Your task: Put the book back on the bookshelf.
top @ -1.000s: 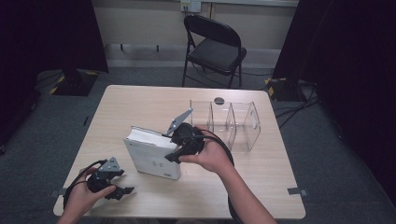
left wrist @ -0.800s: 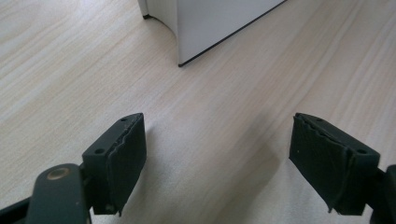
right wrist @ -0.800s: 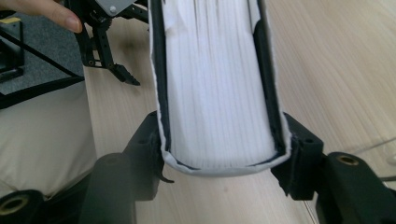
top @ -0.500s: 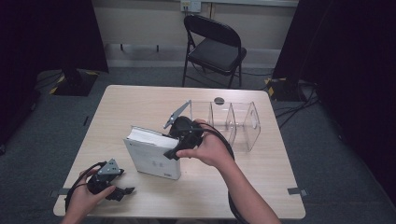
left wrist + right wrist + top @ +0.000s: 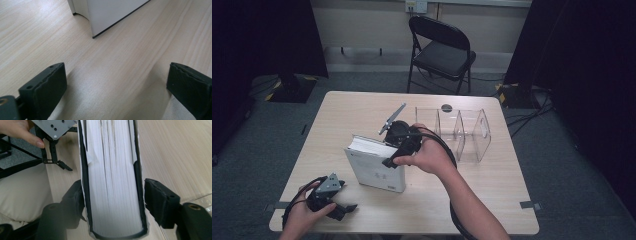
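R gripper [image 5: 388, 161] is straddling the book [image 5: 374, 167] mid-table, jaws partly apart and just been shifting, one pad touching the cover, the other with a gap. Needs a firm squeeze near the spine before lifting toward the clear organizer [image 5: 462, 132]. Vs a sec ago, book's tilting up more. L gripper [image 5: 343, 210] is sitting wide, empty, just been opening.

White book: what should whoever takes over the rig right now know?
Right gripper: straddles the white book at its page edge, jaws just closing slightly, one pad apart from the cover.
Left gripper: low over the table, jaws just opened, nothing between them.
Book: on the table beside the clear organizer, not in it.
Left to do: probably grip, lift and slot it in.
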`<act>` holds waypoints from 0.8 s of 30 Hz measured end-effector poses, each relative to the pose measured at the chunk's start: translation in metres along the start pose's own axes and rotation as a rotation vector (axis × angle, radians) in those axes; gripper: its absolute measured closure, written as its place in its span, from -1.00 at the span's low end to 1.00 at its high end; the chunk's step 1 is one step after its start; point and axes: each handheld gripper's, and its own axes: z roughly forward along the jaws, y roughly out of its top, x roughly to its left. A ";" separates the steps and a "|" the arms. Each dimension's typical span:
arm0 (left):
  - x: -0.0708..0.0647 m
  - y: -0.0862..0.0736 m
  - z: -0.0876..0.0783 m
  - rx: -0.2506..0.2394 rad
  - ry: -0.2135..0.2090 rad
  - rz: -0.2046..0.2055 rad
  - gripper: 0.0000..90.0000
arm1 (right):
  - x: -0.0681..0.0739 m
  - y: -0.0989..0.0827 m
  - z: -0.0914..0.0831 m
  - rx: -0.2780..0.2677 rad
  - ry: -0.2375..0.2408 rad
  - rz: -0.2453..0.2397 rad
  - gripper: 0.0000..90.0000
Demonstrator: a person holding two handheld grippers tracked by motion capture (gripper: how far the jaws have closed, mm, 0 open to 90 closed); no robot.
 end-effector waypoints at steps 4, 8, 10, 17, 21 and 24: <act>-0.001 -0.002 0.001 -0.018 -0.006 -0.010 -1.00 | 0.002 0.003 0.002 -0.024 0.006 -0.017 0.03; -0.001 -0.002 0.001 -0.023 -0.001 -0.006 -1.00 | 0.005 0.002 0.000 -0.013 -0.003 -0.013 0.12; -0.001 -0.002 0.001 -0.022 -0.002 -0.005 -1.00 | 0.007 0.001 -0.001 -0.014 -0.014 -0.020 0.14; -0.001 -0.002 0.001 -0.023 -0.001 -0.005 -1.00 | 0.006 -0.011 -0.010 0.002 -0.028 0.007 0.15; -0.001 -0.002 0.001 -0.023 -0.001 -0.006 -1.00 | 0.007 -0.016 -0.013 0.004 -0.032 0.008 0.11; 0.000 -0.002 0.001 -0.019 -0.002 0.000 -1.00 | 0.007 -0.013 -0.011 0.007 -0.027 0.000 0.03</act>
